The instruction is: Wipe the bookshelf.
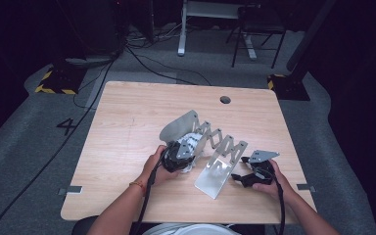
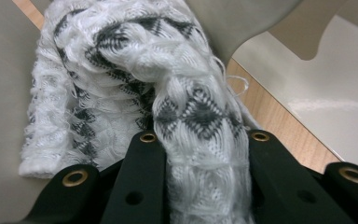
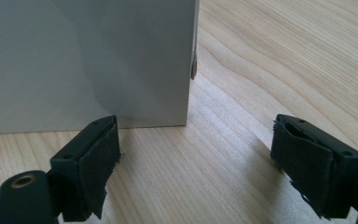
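While the left hand-held gripper (image 1: 180,155) is clamped on one white-and-grey knitted cloth (image 2: 168,93), that cloth lies bunched at the left end of a single metal rack (image 1: 210,147) with two end plates joined by a zigzag lattice, standing mid-bench (image 1: 127,127). Just right of the rack's near plate, the right hand-held gripper (image 1: 247,177) rests with jaws apart, holding nothing.

left gripper (image 2: 200,154): black jaws, brass-ringed screw holes | right gripper (image 3: 196,163): black jaws, frayed dark pads, grey three-cornered top plate | black cables trail from both | left wrist: orange band, forearms unsleeved
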`<state>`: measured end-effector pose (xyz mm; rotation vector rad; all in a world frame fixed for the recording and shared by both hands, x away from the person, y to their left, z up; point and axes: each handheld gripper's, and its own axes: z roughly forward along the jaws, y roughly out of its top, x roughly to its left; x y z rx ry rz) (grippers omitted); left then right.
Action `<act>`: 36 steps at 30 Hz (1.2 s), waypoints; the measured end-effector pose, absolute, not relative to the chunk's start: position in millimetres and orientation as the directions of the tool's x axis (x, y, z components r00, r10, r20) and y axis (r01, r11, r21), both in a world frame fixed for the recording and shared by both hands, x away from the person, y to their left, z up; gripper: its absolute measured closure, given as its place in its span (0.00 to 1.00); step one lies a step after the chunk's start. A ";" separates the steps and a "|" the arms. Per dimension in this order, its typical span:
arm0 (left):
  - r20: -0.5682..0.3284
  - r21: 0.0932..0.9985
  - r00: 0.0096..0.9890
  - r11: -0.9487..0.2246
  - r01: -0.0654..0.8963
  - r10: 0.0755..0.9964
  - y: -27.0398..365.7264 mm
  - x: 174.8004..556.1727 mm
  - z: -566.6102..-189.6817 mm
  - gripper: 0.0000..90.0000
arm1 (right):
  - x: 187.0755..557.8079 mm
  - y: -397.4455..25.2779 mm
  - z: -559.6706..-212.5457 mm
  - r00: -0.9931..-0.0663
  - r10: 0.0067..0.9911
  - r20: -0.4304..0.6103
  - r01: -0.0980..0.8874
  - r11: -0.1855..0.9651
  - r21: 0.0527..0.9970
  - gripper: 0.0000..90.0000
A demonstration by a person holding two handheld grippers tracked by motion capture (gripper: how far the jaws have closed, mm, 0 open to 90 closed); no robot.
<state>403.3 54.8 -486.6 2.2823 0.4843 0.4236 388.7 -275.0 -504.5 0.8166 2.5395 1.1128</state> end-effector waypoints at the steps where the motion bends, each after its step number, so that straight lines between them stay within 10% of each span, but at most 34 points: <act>1: 0.150 0.732 0.872 -0.645 0.220 0.467 54.9 405.0 -487.9 0.86 | 388.7 -275.0 -504.5 -0.811 0.584 -0.004 0.393 0.551 0.736 0.17; 23: 0.036 0.662 0.888 -0.677 0.322 0.458 100.2 389.7 -489.6 0.86 | 388.6 -275.0 -504.5 -0.811 0.586 -0.004 0.394 0.550 0.736 0.17; 36: 0.122 0.653 0.873 -0.700 0.288 0.473 69.0 405.5 -489.3 0.86 | 388.7 -275.0 -504.5 -0.810 0.586 -0.004 0.394 0.550 0.736 0.17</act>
